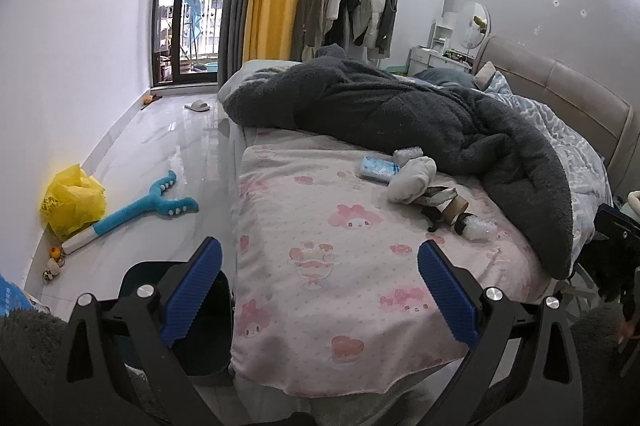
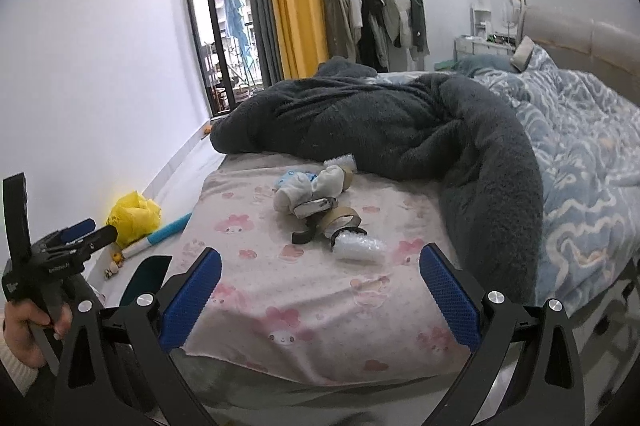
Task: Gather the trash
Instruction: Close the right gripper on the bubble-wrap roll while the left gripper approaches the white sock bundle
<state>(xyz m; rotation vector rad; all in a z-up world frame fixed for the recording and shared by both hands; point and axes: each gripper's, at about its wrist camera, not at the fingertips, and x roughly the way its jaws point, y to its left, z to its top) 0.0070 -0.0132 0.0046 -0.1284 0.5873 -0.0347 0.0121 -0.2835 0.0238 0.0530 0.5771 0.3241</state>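
A pile of trash lies on the pink cartoon-print sheet [image 1: 320, 246] of the bed: a blue-white tissue pack [image 1: 378, 169], a white sock [image 1: 412, 180], a brown tape roll [image 1: 456, 206], a black strap and crumpled bubble wrap [image 1: 478, 228]. The right wrist view shows the same pile: the tissue pack [image 2: 290, 182], sock [image 2: 316, 186], tape roll [image 2: 344, 216] and bubble wrap [image 2: 358, 246]. My left gripper [image 1: 320, 286] is open and empty over the bed's foot corner. My right gripper [image 2: 320, 290] is open and empty, short of the pile. The left gripper also shows in the right wrist view [image 2: 76, 238].
A dark grey fleece blanket [image 1: 400, 110] and a blue quilt [image 2: 580, 154] cover the far bed. A dark bin [image 1: 200, 306] stands beside the bed. On the floor lie a yellow plastic bag [image 1: 72, 200], a blue toy [image 1: 136, 210] and a slipper [image 1: 197, 105].
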